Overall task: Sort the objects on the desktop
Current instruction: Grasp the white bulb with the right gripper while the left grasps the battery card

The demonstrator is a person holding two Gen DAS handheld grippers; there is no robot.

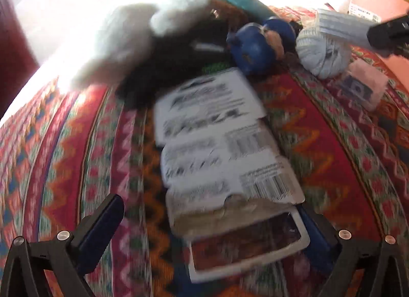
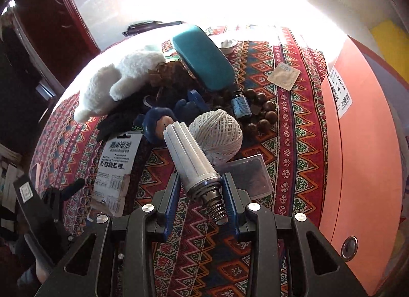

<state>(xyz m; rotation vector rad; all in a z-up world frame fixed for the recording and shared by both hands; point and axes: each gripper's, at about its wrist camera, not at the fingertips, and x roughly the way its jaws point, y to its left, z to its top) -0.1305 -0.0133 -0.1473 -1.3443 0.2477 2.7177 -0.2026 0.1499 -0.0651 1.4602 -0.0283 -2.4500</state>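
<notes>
Right claw point(image 2: 199, 189) is clamped on a silver tube point(image 2: 190, 153), lifted over the patterned bench point(image 2: 294, 143), just before a ball of string point(image 2: 219, 133); left claw point(image 1: 217, 223) is spread wide around a white battery card point(image 1: 217, 143) lying flat beside the plush toy point(image 1: 122, 41).

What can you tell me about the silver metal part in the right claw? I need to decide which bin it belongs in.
The silver metal part is a long, ribbed tube that looks like aluminium. It widens into a ringed collar, then ends in a threaded stub with a coil spring at the near end. It is clamped at the collar between the blue pads of the right claw, tilted up and away to the left, its far end in front of the ball of white string.
</notes>
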